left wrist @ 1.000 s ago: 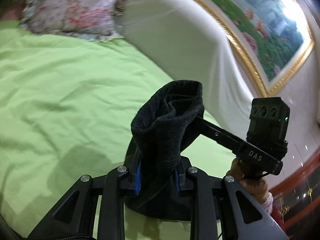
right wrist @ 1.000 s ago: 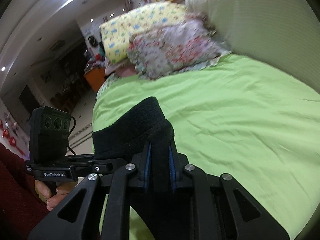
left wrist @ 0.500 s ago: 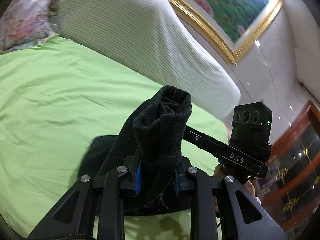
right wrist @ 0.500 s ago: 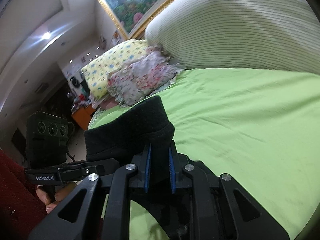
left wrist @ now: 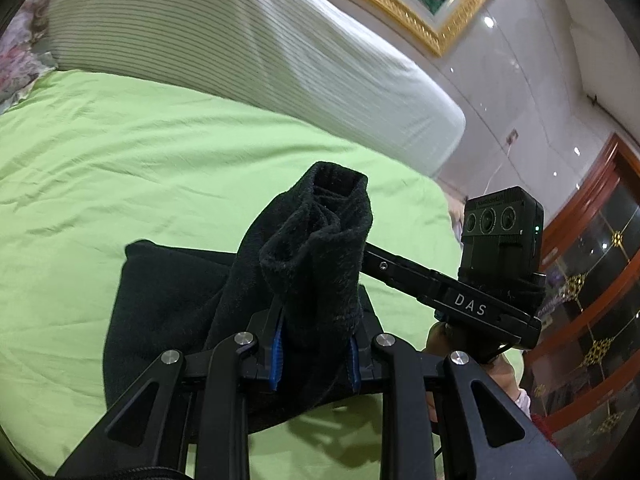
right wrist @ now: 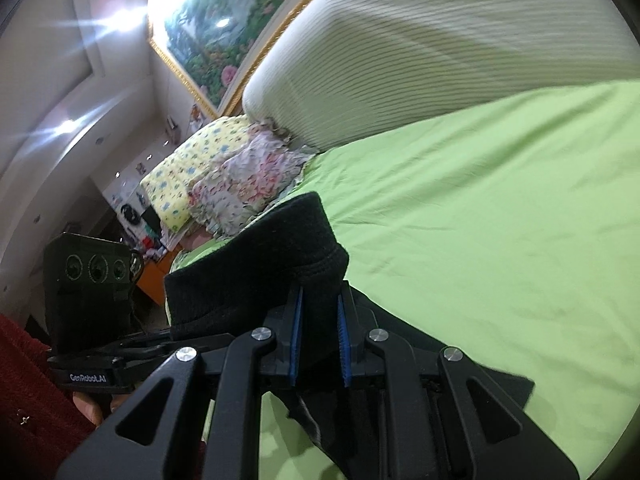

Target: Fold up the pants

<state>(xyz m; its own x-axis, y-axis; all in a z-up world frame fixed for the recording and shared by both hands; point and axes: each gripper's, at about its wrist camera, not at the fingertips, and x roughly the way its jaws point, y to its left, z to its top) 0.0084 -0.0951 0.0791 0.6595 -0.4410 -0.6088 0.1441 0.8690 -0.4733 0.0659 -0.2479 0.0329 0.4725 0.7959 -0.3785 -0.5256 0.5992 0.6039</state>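
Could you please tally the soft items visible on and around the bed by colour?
Black: 1, the pants, held by the left tool and the right tool
Green: 1, the bed sheet
White striped: 1, the bolster
Floral pink: 1, the pillow
Yellow floral: 1, the pillow behind it
Total: 5

The black pants (left wrist: 168, 304) hide both grippers' fingertips, and the painting (right wrist: 224, 36) is cropped.

Pants (left wrist: 312, 264): black fuzzy matt fleece cloth. Bedsheet (left wrist: 140, 168): green matt cloth, smooth w/ creases. Headboard (right wrist: 460, 52): ribbed pale fabric. Picture frame (left wrist: 404, 4): glossy gilt.
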